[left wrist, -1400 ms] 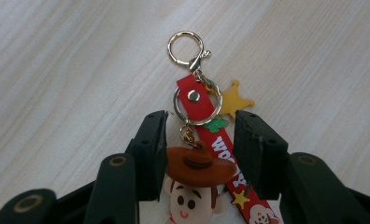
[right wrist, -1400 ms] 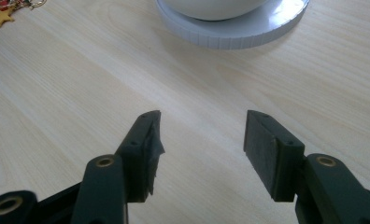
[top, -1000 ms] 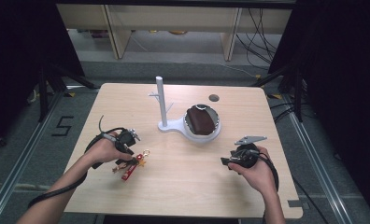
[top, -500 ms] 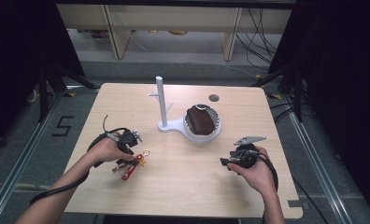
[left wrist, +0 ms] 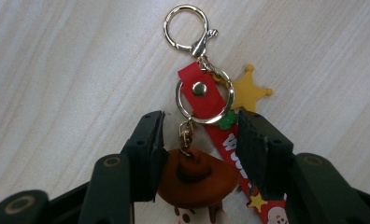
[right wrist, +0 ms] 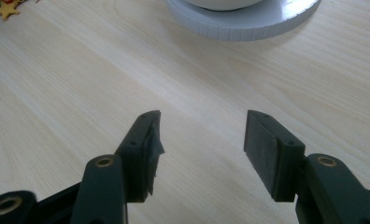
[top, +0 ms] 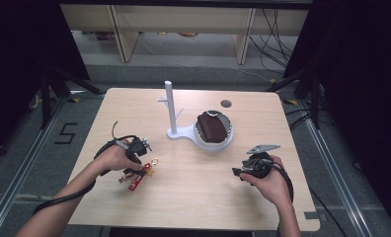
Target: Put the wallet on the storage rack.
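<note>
Keychain (left wrist: 199, 140) unmoved on table; left claw (left wrist: 199, 135) straddles it, unclamped.

Left hand-held gripper (left wrist: 199, 135): jaws a touch wider than a second ago, otherwise hard to tell apart. Keychain (left wrist: 202, 140) lies between its jaws on the desk (left wrist: 57, 70), cowboy-hat charm (left wrist: 197, 175) closest to the left jaw.

A pale wooden worktop (top: 193, 192) carries a white stand (top: 176, 129) near its middle, whose round base holds a bowl-like dish (top: 214, 140) with a brown thing in it. A red keychain (top: 139, 177) lies flat toward the left front. A small dark disc (top: 226, 103) sits near the far edge.
</note>
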A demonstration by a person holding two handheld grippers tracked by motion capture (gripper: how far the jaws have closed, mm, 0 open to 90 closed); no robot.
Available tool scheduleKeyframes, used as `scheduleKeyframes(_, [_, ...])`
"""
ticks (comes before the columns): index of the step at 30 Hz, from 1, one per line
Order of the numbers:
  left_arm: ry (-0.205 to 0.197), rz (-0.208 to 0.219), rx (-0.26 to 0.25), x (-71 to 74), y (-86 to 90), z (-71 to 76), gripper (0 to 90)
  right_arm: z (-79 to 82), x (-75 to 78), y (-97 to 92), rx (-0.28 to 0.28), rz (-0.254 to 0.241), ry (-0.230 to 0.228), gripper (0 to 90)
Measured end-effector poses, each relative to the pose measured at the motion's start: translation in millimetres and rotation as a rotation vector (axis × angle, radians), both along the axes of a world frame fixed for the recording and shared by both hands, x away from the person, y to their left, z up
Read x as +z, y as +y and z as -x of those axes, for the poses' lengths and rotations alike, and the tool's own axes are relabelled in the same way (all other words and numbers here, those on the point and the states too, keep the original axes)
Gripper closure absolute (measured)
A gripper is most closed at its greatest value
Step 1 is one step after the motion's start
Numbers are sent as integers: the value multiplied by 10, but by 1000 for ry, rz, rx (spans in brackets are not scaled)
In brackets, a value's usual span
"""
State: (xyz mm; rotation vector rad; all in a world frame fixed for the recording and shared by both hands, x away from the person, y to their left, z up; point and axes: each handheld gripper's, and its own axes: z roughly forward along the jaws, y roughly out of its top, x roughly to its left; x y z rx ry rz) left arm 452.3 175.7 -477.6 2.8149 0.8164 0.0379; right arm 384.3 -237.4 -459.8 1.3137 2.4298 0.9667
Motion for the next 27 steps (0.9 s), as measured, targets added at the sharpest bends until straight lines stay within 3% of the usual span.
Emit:
scheduleKeyframes(1, [-1,-6,-6,3,-5,-5,507,6,2,6,-6,-3,11,469])
scheduleKeyframes(2, [-2,-18,-20,9,-7,-14,506,3,-22,14,-10,-11,-8,469])
scheduleKeyframes(8, [-17,-16,-24,24,-41,-32,501,1,-19,16,-8,-15,0,469])
scheduleKeyframes(12, [-17,-26,-30,18,-62,-48,496,-1,-21,15,-8,-11,1,469])
scheduleKeyframes(13, [-16,-24,-30,15,-66,-50,495,7,-11,19,-10,-8,21,469])
scheduleKeyframes(21, [-8,-30,-54,3,-99,-77,493,5,-11,18,-3,-6,18,469])
scheduleKeyframes(24, [9,-13,-71,2,-99,-79,541,7,-12,19,-6,-8,20,468])
scheduleKeyframes(27, [11,17,-84,6,-91,-73,644,-13,-30,6,21,6,-13,469])
